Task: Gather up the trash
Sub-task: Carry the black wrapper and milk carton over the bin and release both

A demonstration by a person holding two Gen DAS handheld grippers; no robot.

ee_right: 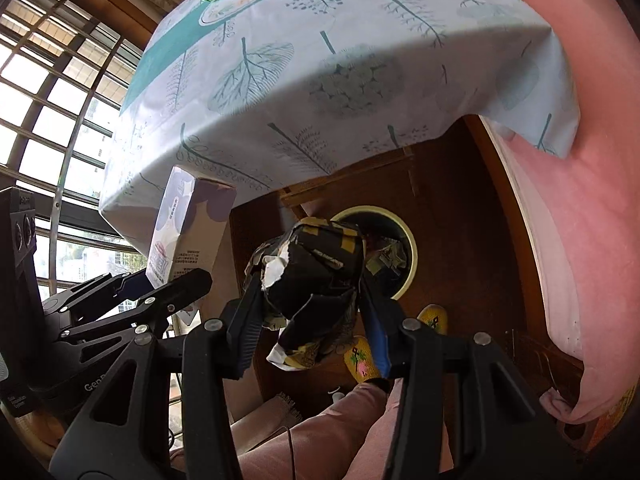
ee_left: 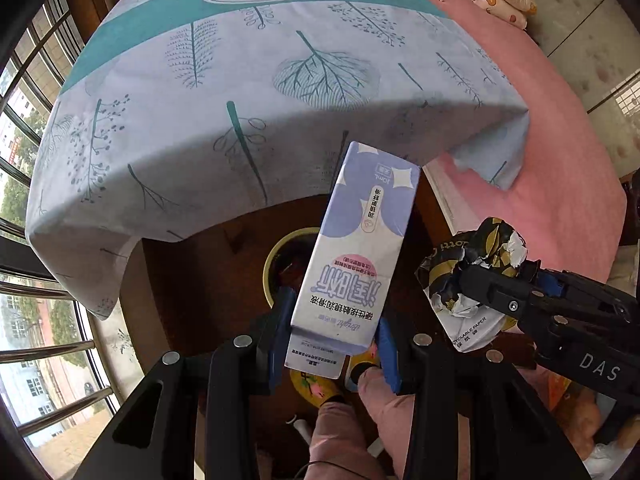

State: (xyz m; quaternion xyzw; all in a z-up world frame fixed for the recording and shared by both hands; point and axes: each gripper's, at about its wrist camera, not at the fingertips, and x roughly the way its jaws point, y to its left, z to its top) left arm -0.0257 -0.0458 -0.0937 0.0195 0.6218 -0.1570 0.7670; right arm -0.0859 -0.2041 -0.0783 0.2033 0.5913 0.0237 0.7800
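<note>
L gripper (ee_left: 334, 336) clamps purple-white carton (ee_left: 356, 248) upright; R gripper (ee_right: 312, 316) squeezes crumpled black-gold paper cup (ee_right: 316, 276). Both held over yellow-rimmed bin (ee_right: 412, 256) on floor, beside table w/ leaf-print cloth (ee_left: 240, 100).

Both wrist views angled steeply down, close above a shared bin (ee_left: 276, 256) beside the table (ee_right: 320, 80).

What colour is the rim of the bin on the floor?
Pale yellow; the bin rim shows best in the right wrist view.
</note>
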